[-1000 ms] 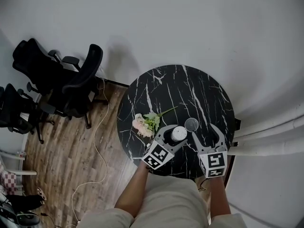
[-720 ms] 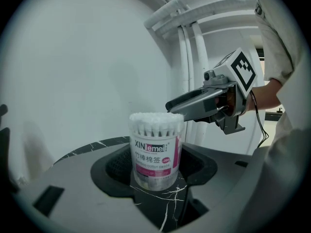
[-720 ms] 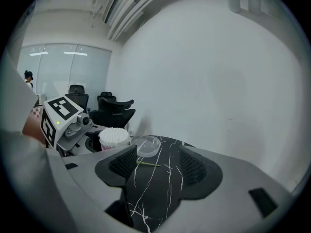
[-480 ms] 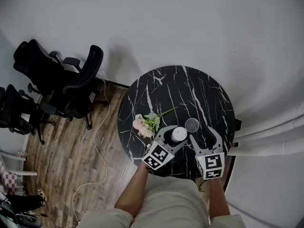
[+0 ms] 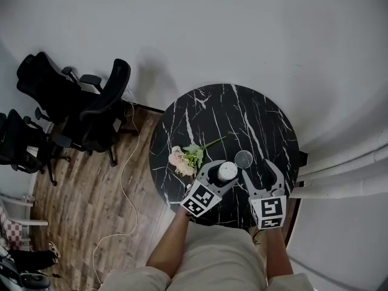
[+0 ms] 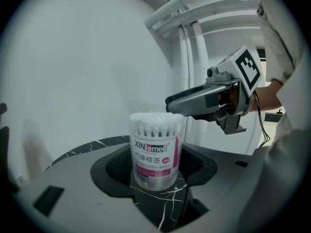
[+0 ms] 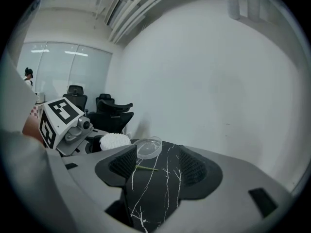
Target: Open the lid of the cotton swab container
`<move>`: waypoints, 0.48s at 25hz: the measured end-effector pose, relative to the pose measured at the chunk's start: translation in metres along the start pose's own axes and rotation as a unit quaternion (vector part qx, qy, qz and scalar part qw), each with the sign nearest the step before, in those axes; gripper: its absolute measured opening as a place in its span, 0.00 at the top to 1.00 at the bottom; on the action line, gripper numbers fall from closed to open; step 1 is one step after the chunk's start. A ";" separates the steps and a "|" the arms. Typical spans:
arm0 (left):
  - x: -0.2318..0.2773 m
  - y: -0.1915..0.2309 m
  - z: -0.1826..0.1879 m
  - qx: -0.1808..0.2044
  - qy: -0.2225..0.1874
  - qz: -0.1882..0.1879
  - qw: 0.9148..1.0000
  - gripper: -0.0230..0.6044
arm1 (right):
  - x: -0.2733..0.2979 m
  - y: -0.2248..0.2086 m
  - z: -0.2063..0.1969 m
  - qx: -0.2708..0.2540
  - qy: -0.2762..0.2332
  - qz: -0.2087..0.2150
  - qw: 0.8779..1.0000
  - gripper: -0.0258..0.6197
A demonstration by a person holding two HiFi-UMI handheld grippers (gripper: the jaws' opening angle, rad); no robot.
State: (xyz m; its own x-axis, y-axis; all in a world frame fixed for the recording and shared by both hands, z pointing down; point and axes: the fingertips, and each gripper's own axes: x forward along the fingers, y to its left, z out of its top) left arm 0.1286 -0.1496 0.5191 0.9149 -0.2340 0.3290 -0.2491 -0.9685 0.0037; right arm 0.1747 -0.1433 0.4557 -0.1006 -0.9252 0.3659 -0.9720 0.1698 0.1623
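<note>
Right gripper (image 5: 256, 169) backed off, jaws apart, lid (image 5: 244, 159) just beyond; left gripper (image 5: 225, 173) clamps container (image 6: 154, 149) (uncapped).

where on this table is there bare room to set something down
Free: the far half of the table, from the lid and flowers back to the far rim. Crowded: the near edge, where the flowers, the cotton swab container between the left gripper's jaws, the lid and the right gripper bunch together.
</note>
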 end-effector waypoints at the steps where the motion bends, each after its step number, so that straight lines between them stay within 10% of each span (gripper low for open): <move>1: 0.001 0.000 0.000 0.000 0.000 0.000 1.000 0.54 | 0.000 0.000 0.000 0.001 0.000 0.000 1.000 0.50; 12: -0.011 0.021 -0.003 -0.040 -0.006 0.039 0.998 0.54 | -0.005 0.023 -0.014 0.049 -0.007 0.048 0.998 0.50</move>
State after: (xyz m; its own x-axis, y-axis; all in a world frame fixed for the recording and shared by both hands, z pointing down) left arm 0.1124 -0.1669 0.5187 0.8950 -0.3105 0.3203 -0.3446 -0.9371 0.0545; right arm 0.1562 -0.1303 0.4709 -0.1964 -0.9112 0.3620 -0.9739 0.2242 0.0359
